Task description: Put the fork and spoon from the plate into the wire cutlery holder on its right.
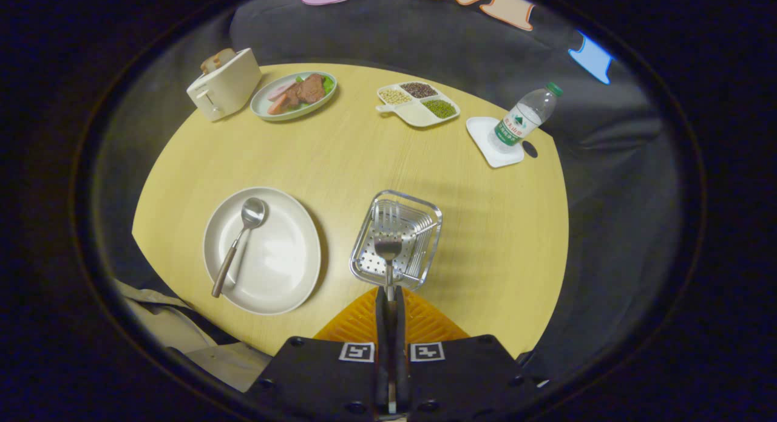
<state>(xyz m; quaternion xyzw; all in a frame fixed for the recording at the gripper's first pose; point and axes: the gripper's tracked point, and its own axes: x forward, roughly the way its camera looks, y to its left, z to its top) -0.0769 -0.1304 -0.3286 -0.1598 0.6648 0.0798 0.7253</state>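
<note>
Above wire cutlery holder (397, 238): gripper (390, 300) clamped fork (388, 255), tines over basket | spoon (238, 243) lay on plate (262, 250), left of holder | counter (498, 228) beneath.

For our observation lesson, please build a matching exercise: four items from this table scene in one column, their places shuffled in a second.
1. wooden-handled metal spoon
2. silver metal fork
3. clear plastic water bottle
4. cream toaster

A. on a white square coaster
B. beside the plate of meat
C. clamped in the tool, over the wire cutlery holder
D. on the round white plate

Pairs: 1-D, 2-C, 3-A, 4-B
</note>
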